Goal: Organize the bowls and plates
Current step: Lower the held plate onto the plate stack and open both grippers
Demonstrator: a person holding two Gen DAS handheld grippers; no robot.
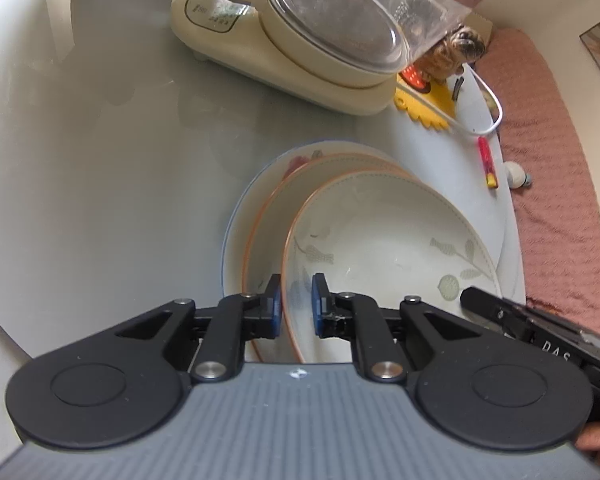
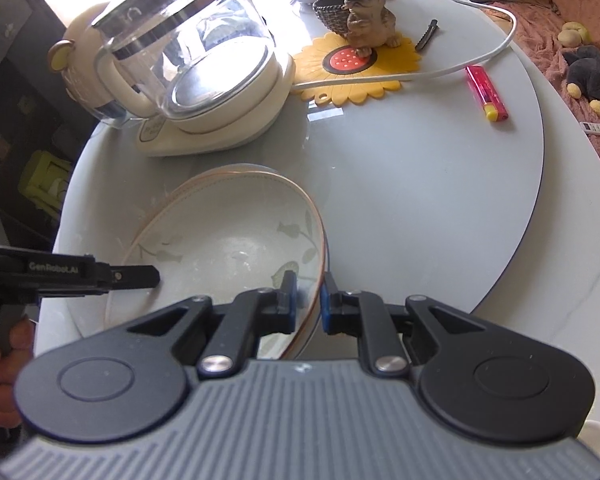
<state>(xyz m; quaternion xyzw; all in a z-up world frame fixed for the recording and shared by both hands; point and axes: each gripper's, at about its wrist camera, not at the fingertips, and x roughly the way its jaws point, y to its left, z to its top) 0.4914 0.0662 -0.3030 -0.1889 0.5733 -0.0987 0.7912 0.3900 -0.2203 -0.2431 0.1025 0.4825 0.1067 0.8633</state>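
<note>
My left tool point(image 1: 296, 304) and right tool point(image 2: 310, 300) each straddle the top bowl's point(image 2: 236, 248) rim narrowly; kettle point(image 2: 188, 60) just beyond, open desk point(image 2: 420, 184) rightward.

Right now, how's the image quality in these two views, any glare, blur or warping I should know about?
Left wrist view: fisheye bends the table edge, and the glass kettle at the top is soft and washed out. Right wrist view: strong backlight blows out the area behind the kettle, with glare on the tabletop; the top bowl stays fairly sharp.
</note>
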